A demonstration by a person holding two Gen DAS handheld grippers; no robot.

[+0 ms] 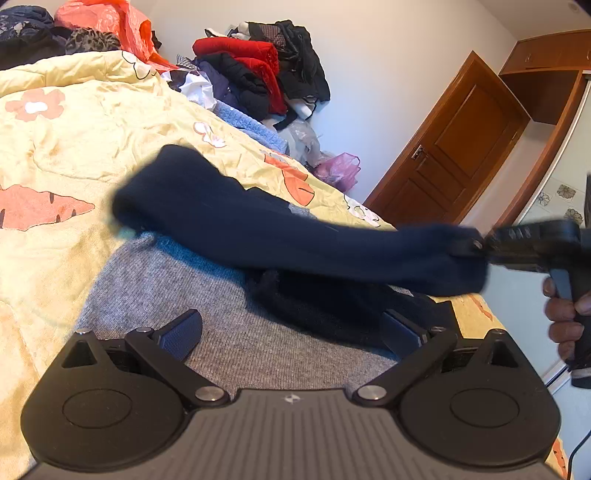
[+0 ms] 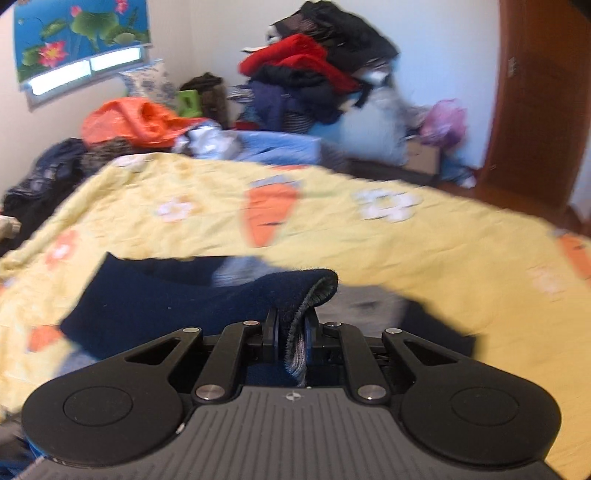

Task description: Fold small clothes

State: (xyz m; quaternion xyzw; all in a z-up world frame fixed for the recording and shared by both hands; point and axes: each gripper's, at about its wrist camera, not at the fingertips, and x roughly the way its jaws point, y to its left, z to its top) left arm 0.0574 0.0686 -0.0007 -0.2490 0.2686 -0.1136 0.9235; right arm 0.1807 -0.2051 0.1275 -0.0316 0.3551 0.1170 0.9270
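Observation:
A dark navy knitted garment (image 1: pixel 258 229) hangs stretched in the air above the bed. My right gripper (image 2: pixel 291 328) is shut on its edge, which shows a grey inner side; it also shows at the right of the left wrist view (image 1: pixel 476 245). The same garment fills the middle of the right wrist view (image 2: pixel 177 295). My left gripper (image 1: pixel 291 332) is open and empty, low over a grey knitted garment (image 1: pixel 236 332) with a black piece (image 1: pixel 332 306) lying on it.
The bed carries a yellow quilt (image 1: pixel 74 147) with carrot and flower prints. A pile of red, black and blue clothes (image 1: pixel 258 70) and an orange bag (image 1: pixel 114 26) sit at the back. A wooden door (image 1: pixel 461 147) stands at the right.

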